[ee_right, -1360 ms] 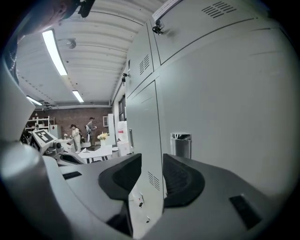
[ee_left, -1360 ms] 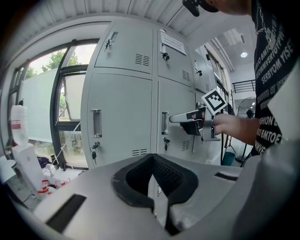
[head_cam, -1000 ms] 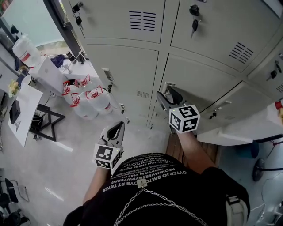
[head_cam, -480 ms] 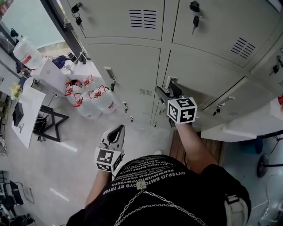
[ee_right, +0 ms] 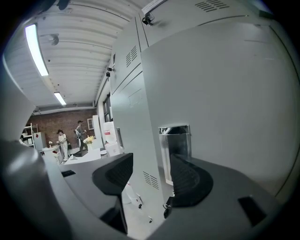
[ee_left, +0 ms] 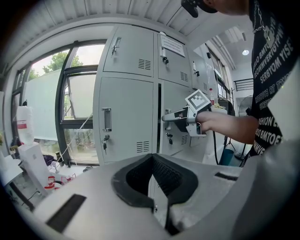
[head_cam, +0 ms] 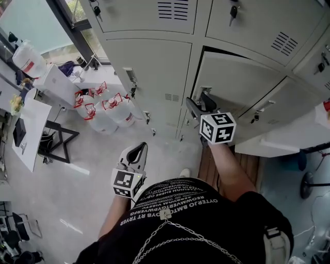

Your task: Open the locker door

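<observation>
Grey locker door (head_cam: 242, 77) was found ajar | right claw (head_cam: 198, 100) was held released, handle (ee_right: 174, 133) between jaws that had just been closed a touch | left claw (head_cam: 138, 148) was clenched, empty

Black shirt (head_cam: 221, 227) — white print, "OTYERO" legible

door (head_cam: 242, 82) ajar: only thin dark slit along top edge shows, inside hidden. top lockers (head_cam: 149, 13) cut off by frame's upper edge. key (head_cam: 233, 11) partly cropped there. Labels on jugs (head_cam: 117, 114) too small to read. Far people (ee_right: 61, 139), perhaps two, too small to tell more.
</observation>
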Action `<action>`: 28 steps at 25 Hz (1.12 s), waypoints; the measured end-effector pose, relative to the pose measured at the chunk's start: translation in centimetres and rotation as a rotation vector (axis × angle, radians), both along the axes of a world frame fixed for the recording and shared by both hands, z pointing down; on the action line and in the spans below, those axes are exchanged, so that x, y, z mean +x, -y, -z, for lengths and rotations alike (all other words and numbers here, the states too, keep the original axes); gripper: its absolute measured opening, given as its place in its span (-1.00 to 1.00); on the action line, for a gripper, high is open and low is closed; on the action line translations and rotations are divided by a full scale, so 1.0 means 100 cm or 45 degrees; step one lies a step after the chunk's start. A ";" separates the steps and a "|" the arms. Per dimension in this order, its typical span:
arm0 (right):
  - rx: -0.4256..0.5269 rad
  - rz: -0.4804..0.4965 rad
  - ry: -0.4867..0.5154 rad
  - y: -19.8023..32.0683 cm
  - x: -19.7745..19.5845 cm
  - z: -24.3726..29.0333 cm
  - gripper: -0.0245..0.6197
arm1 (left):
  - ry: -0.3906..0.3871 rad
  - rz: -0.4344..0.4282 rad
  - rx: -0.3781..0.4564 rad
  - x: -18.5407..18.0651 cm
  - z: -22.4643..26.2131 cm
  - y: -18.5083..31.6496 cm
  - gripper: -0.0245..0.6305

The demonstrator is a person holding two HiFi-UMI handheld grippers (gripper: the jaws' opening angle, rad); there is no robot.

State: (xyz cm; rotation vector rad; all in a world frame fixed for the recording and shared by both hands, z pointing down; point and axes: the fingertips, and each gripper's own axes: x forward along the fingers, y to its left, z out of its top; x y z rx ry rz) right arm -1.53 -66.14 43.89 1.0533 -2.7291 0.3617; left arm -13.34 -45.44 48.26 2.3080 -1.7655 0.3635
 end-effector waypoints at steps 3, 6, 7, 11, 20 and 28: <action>-0.005 -0.033 0.007 -0.012 0.007 0.001 -0.19 | -0.005 -0.030 -0.004 0.002 -0.003 -0.009 -0.91; -0.006 -0.098 0.007 -0.022 0.020 -0.001 -0.40 | -0.010 -0.060 -0.013 0.002 -0.007 -0.020 -0.91; -0.004 -0.116 0.009 -0.024 0.025 -0.002 -0.53 | -0.011 -0.069 -0.014 0.001 -0.008 -0.023 -0.91; 0.008 -0.123 -0.009 -0.040 0.035 -0.002 -0.61 | -0.016 -0.109 -0.005 -0.002 -0.007 -0.036 -0.91; 0.021 -0.314 -0.041 -0.089 0.079 -0.007 -0.94 | -0.042 -0.190 -0.008 -0.014 -0.016 -0.091 -0.91; -0.025 -0.315 -0.063 -0.158 0.086 -0.014 -0.94 | -0.071 -0.294 0.002 -0.015 -0.022 -0.133 -0.91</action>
